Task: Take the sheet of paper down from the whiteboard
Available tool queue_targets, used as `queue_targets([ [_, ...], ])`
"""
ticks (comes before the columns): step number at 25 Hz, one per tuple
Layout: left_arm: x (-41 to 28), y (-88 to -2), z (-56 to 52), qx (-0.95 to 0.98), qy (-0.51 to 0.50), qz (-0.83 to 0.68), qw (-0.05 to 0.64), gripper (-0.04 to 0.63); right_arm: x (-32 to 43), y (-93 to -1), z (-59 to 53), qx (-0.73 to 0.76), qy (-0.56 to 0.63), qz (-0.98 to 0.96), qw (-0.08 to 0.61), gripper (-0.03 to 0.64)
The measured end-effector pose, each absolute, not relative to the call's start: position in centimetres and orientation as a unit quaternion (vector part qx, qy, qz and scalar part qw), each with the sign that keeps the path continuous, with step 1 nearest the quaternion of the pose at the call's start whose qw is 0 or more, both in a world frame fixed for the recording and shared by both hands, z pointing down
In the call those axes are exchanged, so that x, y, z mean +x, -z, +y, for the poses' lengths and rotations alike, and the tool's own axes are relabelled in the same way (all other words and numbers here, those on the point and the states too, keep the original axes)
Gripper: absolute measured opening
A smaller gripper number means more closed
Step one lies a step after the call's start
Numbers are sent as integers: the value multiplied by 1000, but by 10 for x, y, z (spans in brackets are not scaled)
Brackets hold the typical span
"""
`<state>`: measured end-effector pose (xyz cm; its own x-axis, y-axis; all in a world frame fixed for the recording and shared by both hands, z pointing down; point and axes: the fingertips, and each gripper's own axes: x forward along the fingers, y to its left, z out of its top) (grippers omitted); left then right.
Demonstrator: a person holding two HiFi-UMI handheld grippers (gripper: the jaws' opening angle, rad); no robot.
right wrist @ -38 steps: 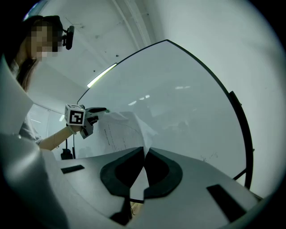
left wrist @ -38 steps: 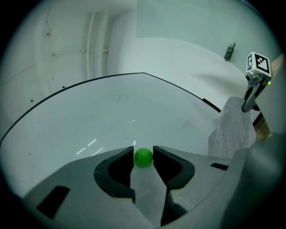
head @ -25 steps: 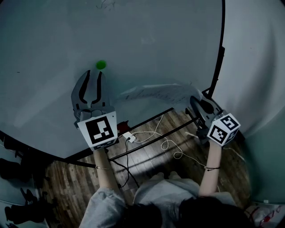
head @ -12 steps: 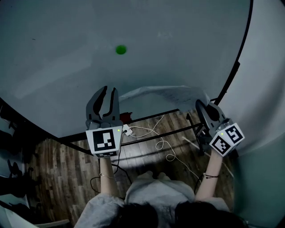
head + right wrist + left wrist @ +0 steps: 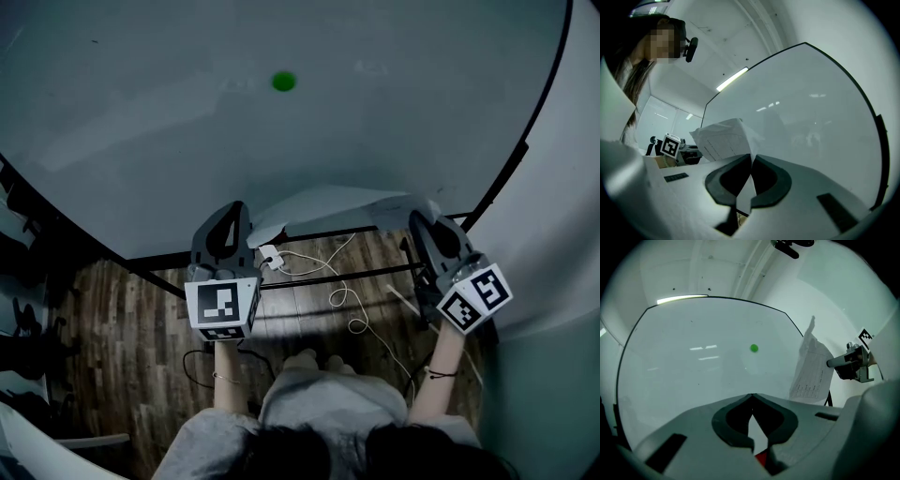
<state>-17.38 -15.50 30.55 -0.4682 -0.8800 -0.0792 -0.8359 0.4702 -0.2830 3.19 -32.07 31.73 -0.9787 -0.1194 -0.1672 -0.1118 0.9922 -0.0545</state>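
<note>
The sheet of paper [image 5: 328, 202] hangs off the whiteboard [image 5: 187, 112] and sags between my two grippers, below the board's lower edge. My right gripper [image 5: 419, 217] is shut on its right corner; in the right gripper view the sheet [image 5: 724, 140] runs up out of the closed jaws [image 5: 752, 157]. My left gripper [image 5: 239, 208] is shut with its tips together and nothing between them, just left of the sheet's free left corner. In the left gripper view its tips [image 5: 751, 395] meet, and the paper [image 5: 813, 366] hangs far right. A green magnet [image 5: 283, 81] stays on the board above.
Under the board lie white cables and a power adapter [image 5: 272, 258] on the wood floor, with the stand's black bars [image 5: 356, 277] across them. A pale wall [image 5: 562, 234] closes the right side. Dark office chairs [image 5: 19, 234] stand at far left.
My left gripper has dropped well below the green magnet and its jaws have gone from wide open to shut. The right gripper has shifted slightly with the paper.
</note>
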Motion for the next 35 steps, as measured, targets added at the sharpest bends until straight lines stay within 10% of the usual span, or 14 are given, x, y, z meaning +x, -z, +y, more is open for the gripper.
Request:
queue_targets([
  [35,-168,-370,-119,-511,73,856,32,5,-10,-352,-296,16,11,997,69,0],
])
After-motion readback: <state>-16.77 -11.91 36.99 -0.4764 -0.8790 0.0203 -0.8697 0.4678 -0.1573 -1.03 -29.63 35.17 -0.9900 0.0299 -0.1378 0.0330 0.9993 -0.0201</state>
